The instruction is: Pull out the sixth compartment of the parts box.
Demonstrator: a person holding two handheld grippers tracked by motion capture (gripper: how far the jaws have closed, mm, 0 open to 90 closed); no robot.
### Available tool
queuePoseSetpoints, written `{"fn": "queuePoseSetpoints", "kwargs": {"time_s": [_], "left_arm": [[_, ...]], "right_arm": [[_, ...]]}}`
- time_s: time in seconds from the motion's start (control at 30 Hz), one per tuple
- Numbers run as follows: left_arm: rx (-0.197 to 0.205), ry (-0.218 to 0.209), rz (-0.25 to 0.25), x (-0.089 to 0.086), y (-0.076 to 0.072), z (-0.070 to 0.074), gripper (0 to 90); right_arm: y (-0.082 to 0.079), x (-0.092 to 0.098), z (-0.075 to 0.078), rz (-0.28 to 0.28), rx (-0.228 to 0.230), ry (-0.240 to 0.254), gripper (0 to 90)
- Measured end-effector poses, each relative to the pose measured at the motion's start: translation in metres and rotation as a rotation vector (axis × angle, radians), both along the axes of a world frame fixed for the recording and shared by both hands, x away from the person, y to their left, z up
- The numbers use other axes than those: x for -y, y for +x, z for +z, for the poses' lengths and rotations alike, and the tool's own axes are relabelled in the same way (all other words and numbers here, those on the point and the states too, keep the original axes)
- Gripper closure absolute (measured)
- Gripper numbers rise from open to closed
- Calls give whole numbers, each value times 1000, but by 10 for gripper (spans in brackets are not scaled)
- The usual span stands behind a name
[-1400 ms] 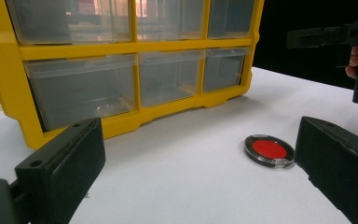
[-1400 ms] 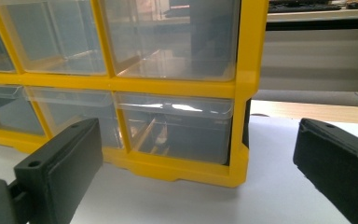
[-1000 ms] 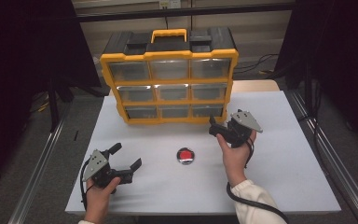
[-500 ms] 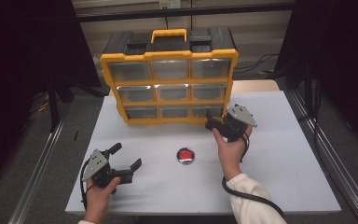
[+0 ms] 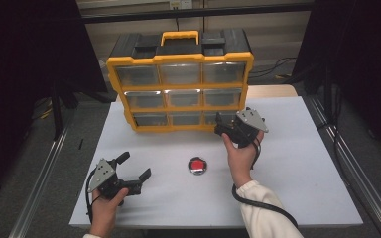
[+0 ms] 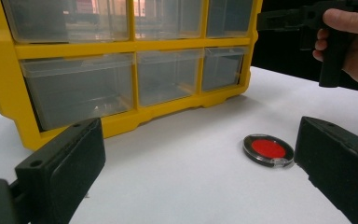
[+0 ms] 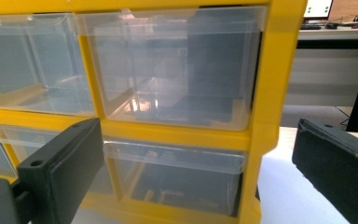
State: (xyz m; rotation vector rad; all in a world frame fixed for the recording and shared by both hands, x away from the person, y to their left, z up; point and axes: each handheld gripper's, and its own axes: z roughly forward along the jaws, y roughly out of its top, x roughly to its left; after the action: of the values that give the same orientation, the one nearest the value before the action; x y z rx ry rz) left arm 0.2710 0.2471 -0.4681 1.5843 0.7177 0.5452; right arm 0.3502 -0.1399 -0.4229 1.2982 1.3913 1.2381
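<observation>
Right gripper (image 5: pixel 222 127), jaws wide apart and empty, seemingly just short of the yellow drawer cabinet's (image 5: pixel 179 88) lower-right drawer (image 7: pixel 177 179)

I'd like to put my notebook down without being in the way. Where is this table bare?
The table's right side, beyond the right gripper, is bare to its edges. The near strip between the left gripper and the red disc is free too. The back is crowded: the yellow drawer cabinet fills it, with the right gripper at its lower right drawers.
</observation>
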Motion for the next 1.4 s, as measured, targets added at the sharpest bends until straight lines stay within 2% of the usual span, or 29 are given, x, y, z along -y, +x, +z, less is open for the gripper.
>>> {"fn": "queuePoseSetpoints", "kwargs": {"time_s": [0.33,0.37,0.4,0.43,0.77,0.8,0.83,0.9,1.1,1.37,1.4], "left_arm": [[4,15,-7,0,0,0,21],[1,-12,0,2,0,0,21],[4,7,-6,1,0,0,21],[-3,-13,-1,2,0,0,21],[-1,-12,6,2,0,-1,21],[3,-5,6,2,0,-1,20],[8,31,-3,0,1,0,20],[8,26,-3,0,1,0,20],[-4,2,-11,2,1,-1,21],[-4,2,-14,2,1,-1,20],[1,17,-17,1,2,-1,20]], "right_arm": [[6,-4,9,-6,23,-9,22],[6,-4,9,-6,23,-9,22],[7,-5,10,-6,23,-10,22],[7,-5,10,-6,23,-10,22],[14,-11,15,-6,22,-11,22],[15,-12,17,-8,22,-15,22],[15,-13,17,-4,23,-13,22],[16,-13,17,-4,23,-16,22],[18,-16,18,0,18,-31,22],[21,-18,20,0,14,-71,26],[22,-19,21,-6,13,-73,26]]}}
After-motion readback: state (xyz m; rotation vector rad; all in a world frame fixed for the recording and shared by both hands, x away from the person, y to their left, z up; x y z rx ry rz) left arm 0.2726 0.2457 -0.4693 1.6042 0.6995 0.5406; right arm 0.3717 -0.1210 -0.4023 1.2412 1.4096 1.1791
